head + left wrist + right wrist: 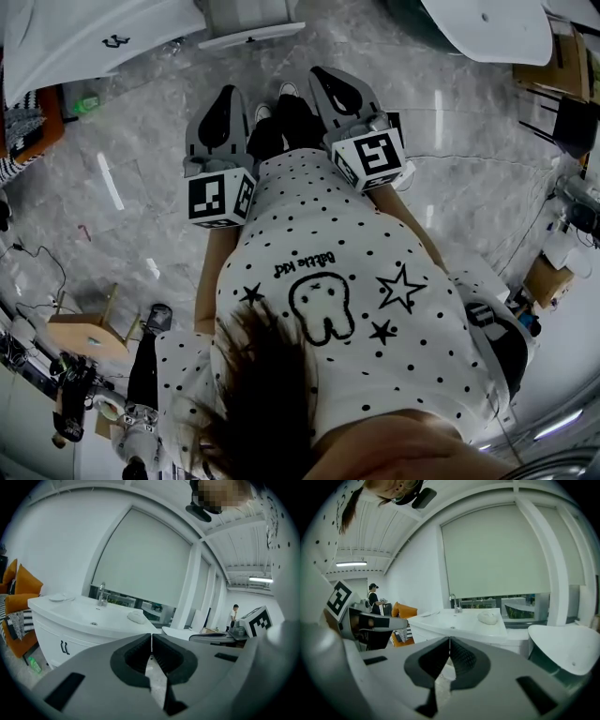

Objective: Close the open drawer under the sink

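The white sink cabinet stands across the floor at the head view's top left, well beyond both grippers. In the left gripper view it shows a faucet and a black handle on its front; I cannot tell whether a drawer stands open. The right gripper view shows the same sink straight ahead. My left gripper is shut with nothing in it. My right gripper is shut and empty too. Both are held side by side before the person's body, pointing towards the sink.
A white tub-like fixture stands to the right of the sink. Orange cushions lie left of the cabinet. A wooden stool and cables sit behind at the left. A person stands far off. The floor is grey marble.
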The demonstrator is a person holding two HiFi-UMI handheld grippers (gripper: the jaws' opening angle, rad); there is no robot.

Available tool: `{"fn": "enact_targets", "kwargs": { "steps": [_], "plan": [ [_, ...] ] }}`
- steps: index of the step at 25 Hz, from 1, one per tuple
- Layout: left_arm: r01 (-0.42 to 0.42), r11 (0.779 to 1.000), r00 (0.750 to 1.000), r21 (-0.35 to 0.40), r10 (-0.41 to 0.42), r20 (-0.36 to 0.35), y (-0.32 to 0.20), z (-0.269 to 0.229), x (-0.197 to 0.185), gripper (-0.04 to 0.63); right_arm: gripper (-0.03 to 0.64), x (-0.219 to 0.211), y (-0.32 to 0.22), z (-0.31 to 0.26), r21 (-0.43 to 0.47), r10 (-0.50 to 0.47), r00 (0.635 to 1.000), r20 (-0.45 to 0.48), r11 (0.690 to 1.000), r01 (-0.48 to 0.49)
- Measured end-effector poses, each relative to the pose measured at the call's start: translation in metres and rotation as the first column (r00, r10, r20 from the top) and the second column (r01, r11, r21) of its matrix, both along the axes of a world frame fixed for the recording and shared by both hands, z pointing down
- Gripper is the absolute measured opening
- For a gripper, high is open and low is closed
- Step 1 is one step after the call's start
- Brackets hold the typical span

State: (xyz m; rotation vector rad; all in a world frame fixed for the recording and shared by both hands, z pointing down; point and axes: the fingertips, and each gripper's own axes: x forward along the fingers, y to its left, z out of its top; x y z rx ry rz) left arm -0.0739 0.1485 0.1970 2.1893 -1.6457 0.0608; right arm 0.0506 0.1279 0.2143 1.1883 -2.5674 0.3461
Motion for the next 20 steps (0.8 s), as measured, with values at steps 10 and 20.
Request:
{"fn": "enact_targets", "kwargs": {
  "steps": [10,20],
  "plan": [
    [0.027,1.000,1.000,-0.001,-0.027,-0.005,-0.036,0.001,0.014,0.012,0.015,0.022,-0.037,0.001,0.001,0.015,1.000,0.014,1.000,-0.015],
    [0.078,0.996,0.997,0.039,-0.078,-0.007,-0.077,0.007,0.026,0.012,0.015,0.040,-0.087,0.004,0.045,-0.012,1.000,0.021,0.999,0.012]
  ]
}}
